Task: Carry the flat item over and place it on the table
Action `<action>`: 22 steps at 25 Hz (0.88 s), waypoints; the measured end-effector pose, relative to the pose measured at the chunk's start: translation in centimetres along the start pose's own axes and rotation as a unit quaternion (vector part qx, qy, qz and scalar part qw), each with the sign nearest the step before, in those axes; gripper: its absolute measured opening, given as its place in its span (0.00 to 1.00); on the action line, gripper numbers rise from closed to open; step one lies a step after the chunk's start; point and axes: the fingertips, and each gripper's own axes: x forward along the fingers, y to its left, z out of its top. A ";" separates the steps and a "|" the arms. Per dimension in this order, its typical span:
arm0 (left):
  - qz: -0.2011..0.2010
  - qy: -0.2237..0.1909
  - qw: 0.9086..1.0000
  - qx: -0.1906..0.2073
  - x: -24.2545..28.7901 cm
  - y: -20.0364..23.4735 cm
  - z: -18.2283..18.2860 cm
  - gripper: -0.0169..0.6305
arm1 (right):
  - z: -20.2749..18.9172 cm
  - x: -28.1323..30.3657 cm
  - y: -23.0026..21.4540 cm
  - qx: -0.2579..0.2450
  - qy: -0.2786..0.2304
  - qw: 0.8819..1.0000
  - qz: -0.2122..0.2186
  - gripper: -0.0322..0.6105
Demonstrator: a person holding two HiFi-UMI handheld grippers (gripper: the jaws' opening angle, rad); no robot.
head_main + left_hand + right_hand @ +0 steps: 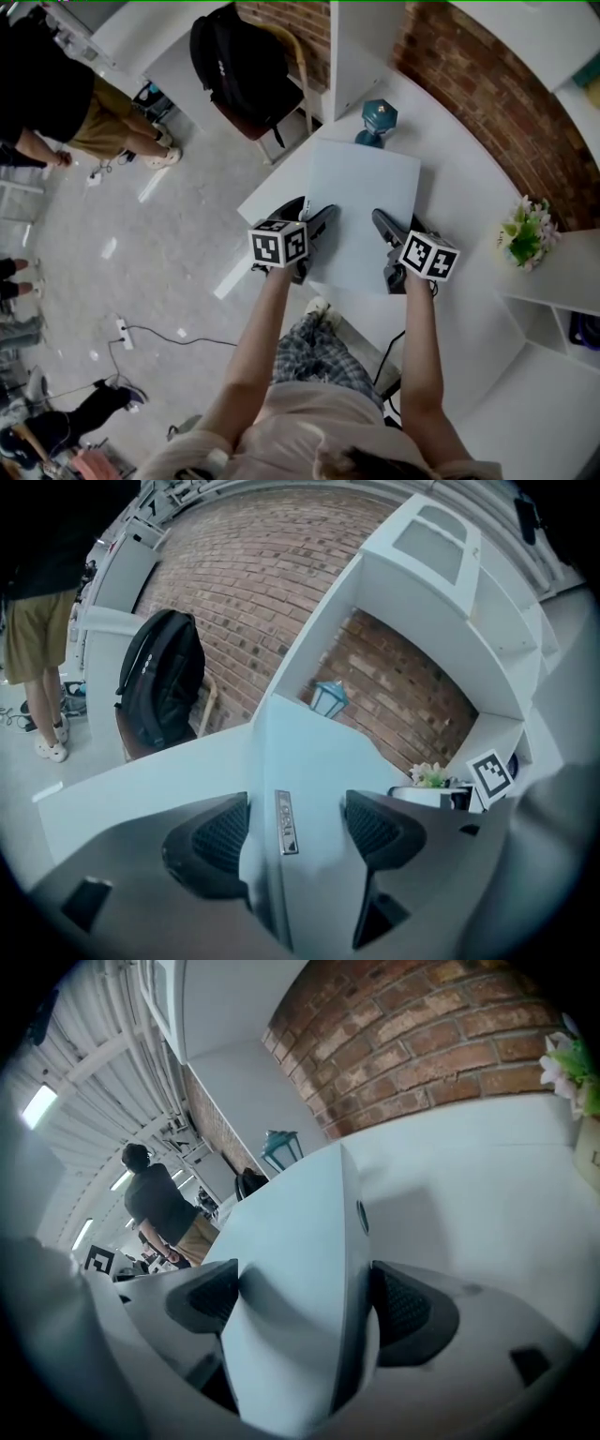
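The flat item point(364, 192) is a thin pale grey-blue slab, like a closed laptop, held over the white table point(459, 178). My left gripper point(317, 228) is shut on its near left edge and my right gripper point(384, 231) on its near right edge. In the left gripper view the slab point(309, 761) fills the gap between the pads of the left gripper point(296, 829), with a small metal badge point(286, 822) on its edge. The right gripper view shows the slab point(291, 1241) wedged between the right gripper's point(305, 1302) pads. Whether it touches the table I cannot tell.
A teal lantern point(377, 120) stands just beyond the item's far edge. A flower pot point(525, 234) sits at the right. A black backpack point(234, 56) hangs on a chair left of the table. People stand at the far left, and a power strip point(122, 330) lies on the floor.
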 end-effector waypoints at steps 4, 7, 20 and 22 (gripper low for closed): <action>0.014 0.038 0.999 -0.008 1.1 0.8 -0.9 0.52 | -0.8 1.0 -0.9 0.013 0.030 0.999 -0.021 0.74; 0.029 0.066 0.997 -0.011 1.7 1.2 -1.9 0.52 | -1.8 1.5 -1.7 0.014 0.054 0.998 -0.038 0.74; 0.032 0.073 0.997 -0.002 2.1 1.1 -1.8 0.53 | -1.5 1.5 -1.9 -0.001 0.060 0.998 -0.037 0.75; 0.033 0.072 0.997 0.012 1.9 1.0 -1.5 0.53 | -1.1 1.2 -1.8 -0.005 0.051 0.998 -0.032 0.75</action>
